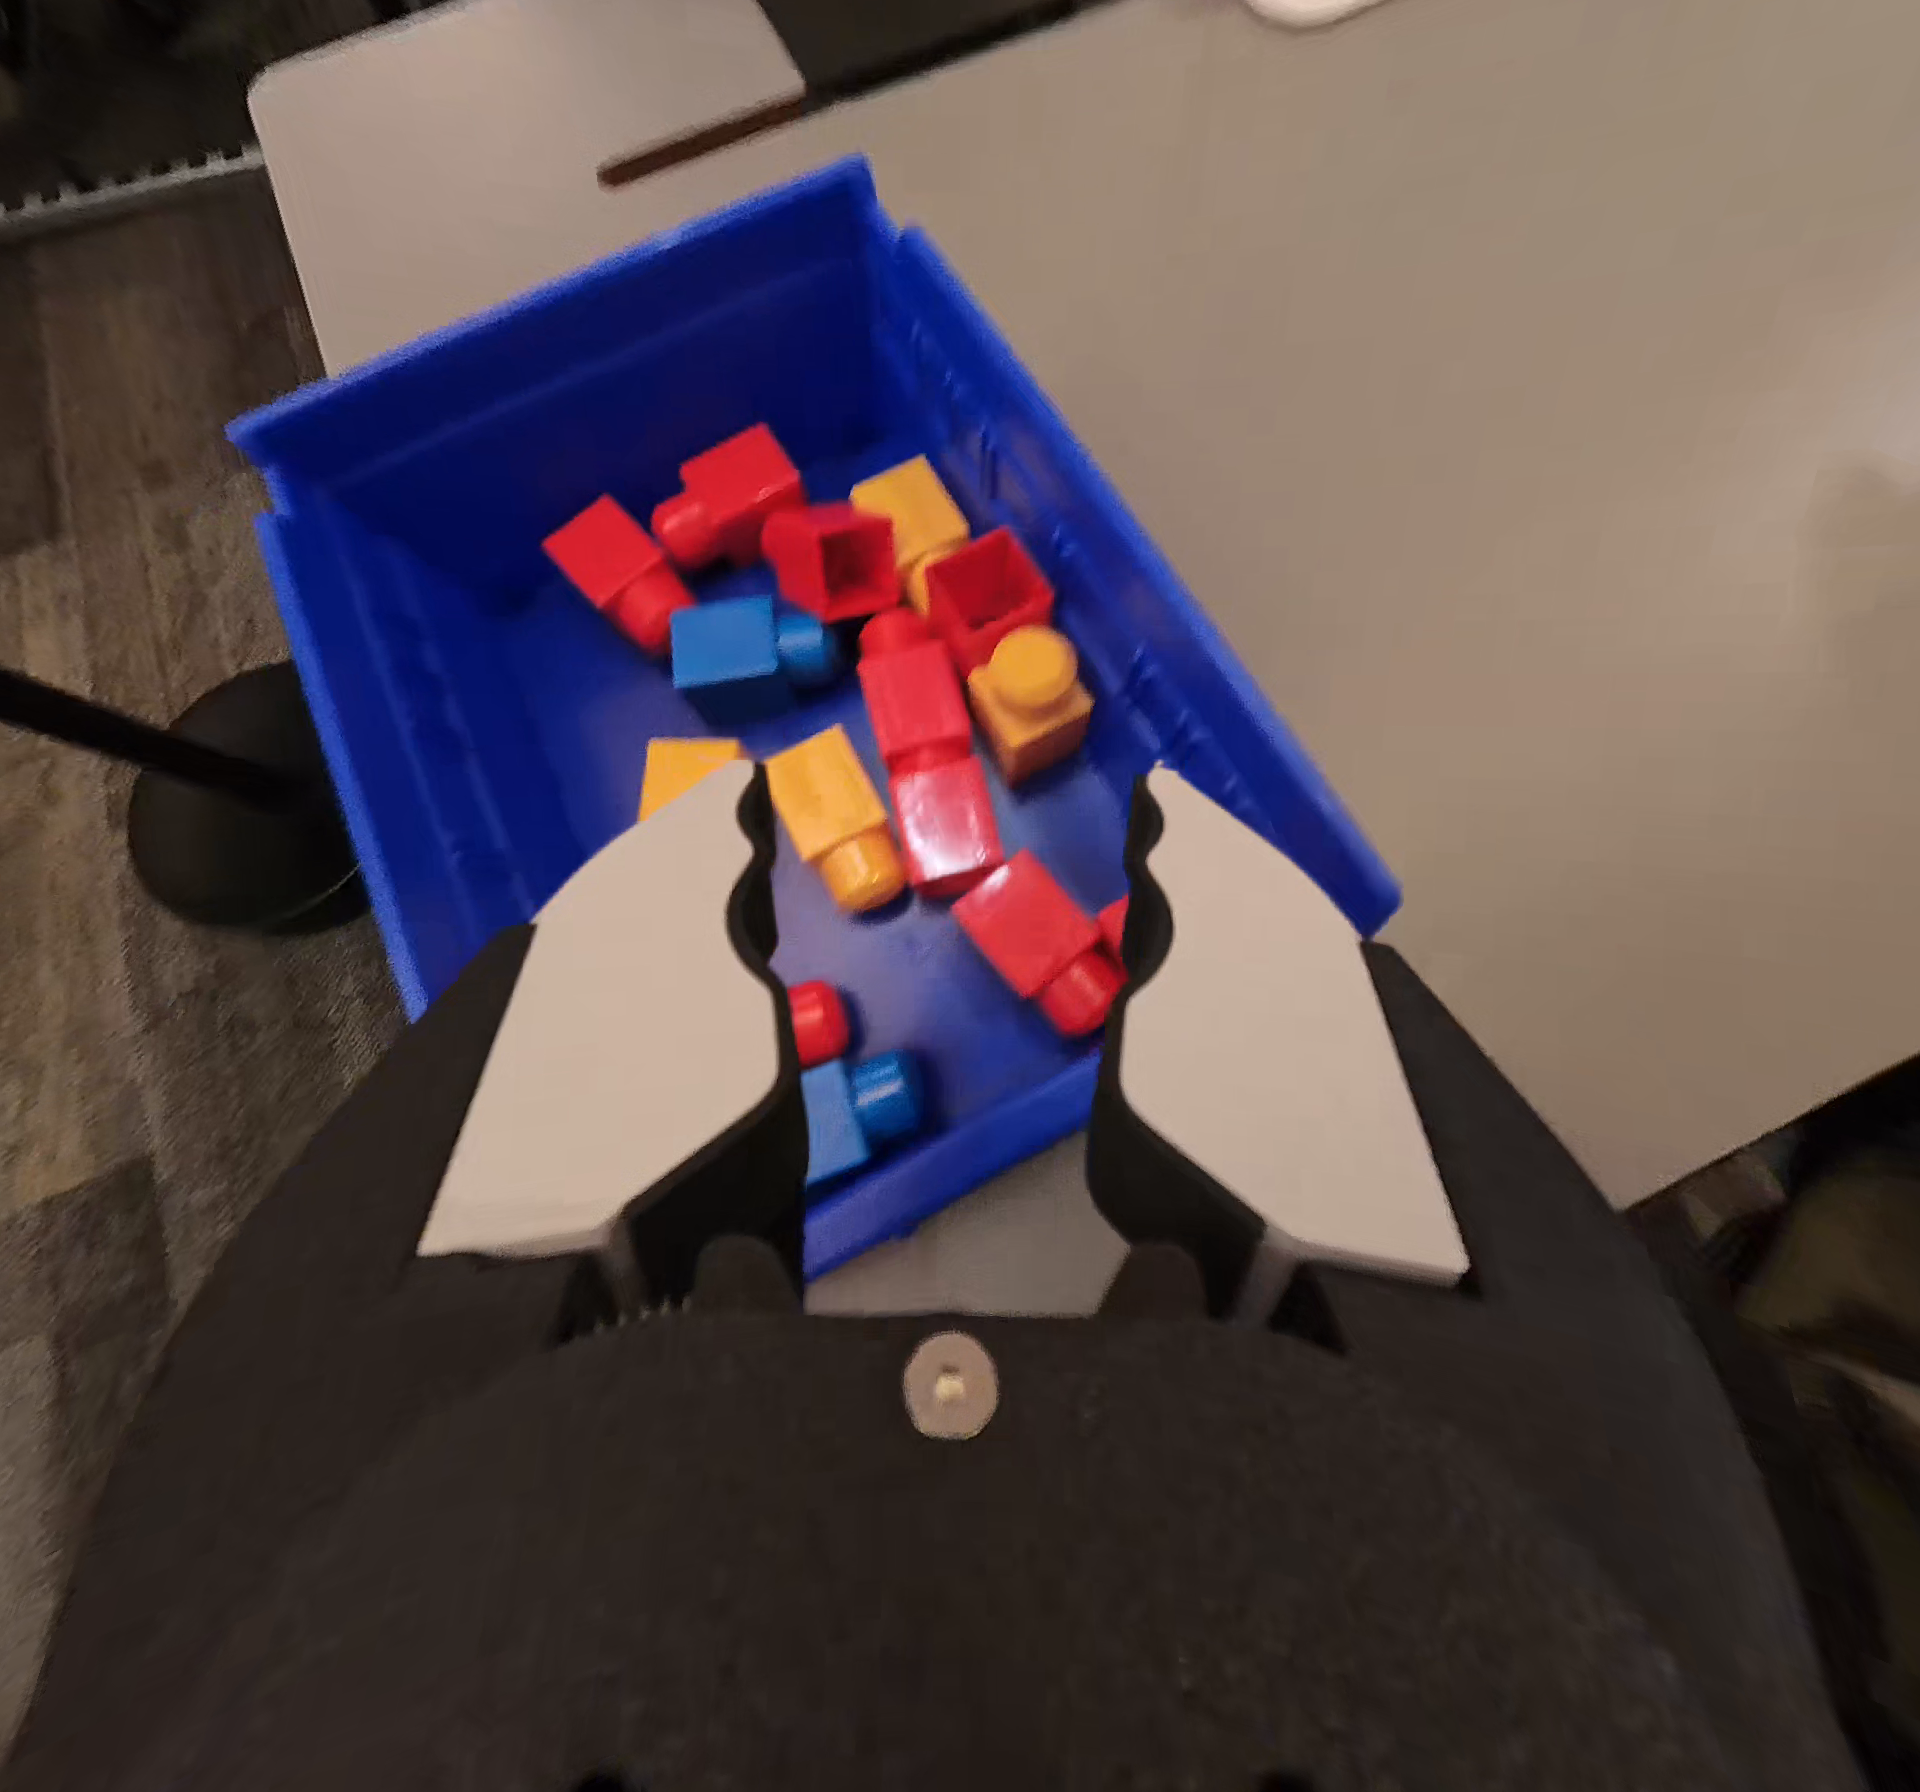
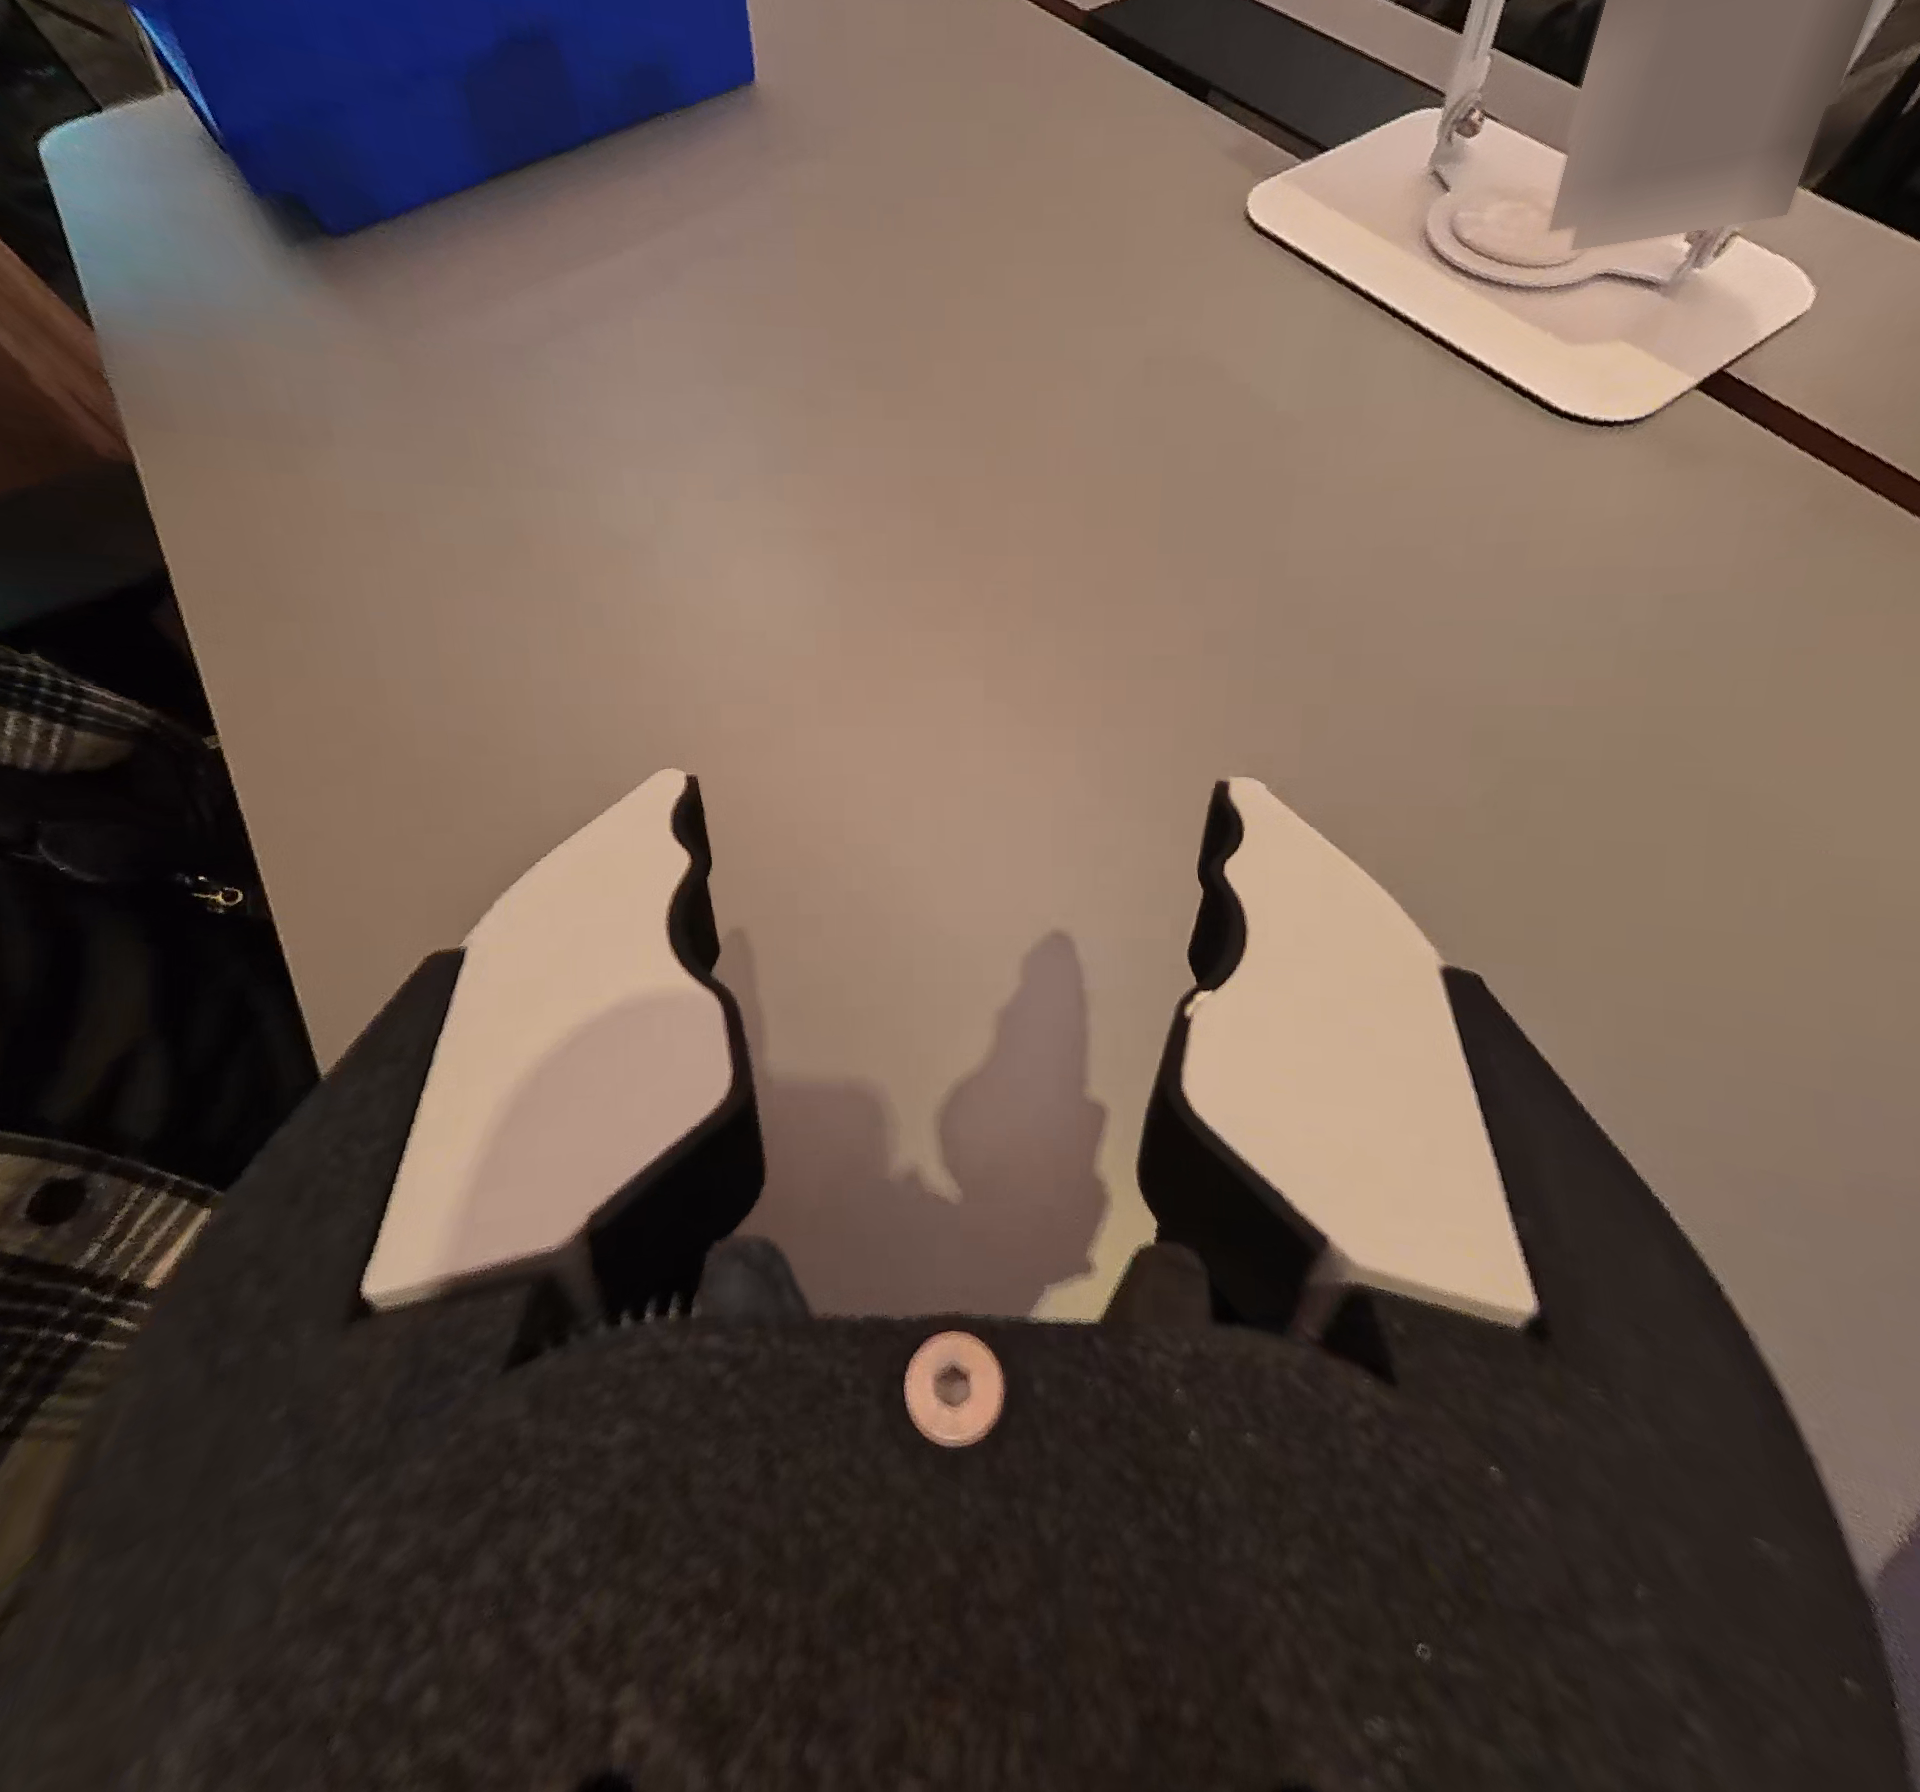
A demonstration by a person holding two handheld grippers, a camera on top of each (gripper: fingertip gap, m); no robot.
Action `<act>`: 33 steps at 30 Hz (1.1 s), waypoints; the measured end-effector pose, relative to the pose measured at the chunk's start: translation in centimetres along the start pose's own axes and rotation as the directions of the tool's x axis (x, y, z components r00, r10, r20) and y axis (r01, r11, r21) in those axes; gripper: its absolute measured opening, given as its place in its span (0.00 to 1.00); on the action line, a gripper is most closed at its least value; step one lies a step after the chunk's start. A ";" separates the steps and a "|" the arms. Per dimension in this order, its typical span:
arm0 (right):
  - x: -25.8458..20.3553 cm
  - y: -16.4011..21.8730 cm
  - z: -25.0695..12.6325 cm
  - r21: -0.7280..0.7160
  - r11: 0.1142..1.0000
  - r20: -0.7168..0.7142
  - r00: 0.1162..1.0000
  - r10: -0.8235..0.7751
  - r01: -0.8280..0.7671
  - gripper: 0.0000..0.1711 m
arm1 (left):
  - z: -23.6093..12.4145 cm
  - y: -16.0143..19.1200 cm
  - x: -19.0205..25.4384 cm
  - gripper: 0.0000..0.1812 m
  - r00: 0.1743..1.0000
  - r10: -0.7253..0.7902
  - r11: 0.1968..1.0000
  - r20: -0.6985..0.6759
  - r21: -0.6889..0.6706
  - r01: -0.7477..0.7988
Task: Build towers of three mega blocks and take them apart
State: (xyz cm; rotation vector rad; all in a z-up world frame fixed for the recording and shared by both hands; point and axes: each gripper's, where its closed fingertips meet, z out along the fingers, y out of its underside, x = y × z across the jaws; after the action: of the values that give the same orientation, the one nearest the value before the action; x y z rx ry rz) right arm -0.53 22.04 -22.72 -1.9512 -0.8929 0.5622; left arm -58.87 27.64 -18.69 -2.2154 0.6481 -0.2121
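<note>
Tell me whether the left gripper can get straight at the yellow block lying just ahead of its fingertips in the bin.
Probably yes. The left gripper is open above the blue bin, and the yellow block lies on its side between the jaws' line, uncovered, though a red block touches its right side.

Before our right gripper (image 2: 954,812) bare grey table (image 2: 883,495), blue bin (image 2: 457,49) far left, monitor stand (image 2: 1538,288) far right, our left gripper (image 1: 945,807) above loose blocks (image 1: 831,662) crowding bin floor
</note>
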 end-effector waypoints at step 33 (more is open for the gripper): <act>-1.2 1.9 0.8 -0.022 0.998 0.011 0.998 0.067 -0.067 0.49 | 8.0 7.6 -7.2 0.30 0.992 0.123 0.813 0.012 -0.574 -0.094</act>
State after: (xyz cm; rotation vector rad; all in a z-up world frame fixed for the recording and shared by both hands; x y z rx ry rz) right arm -1.12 20.89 -24.67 -2.0053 -0.8461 0.6060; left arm -65.09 32.45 -29.31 -2.7362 0.8989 0.1195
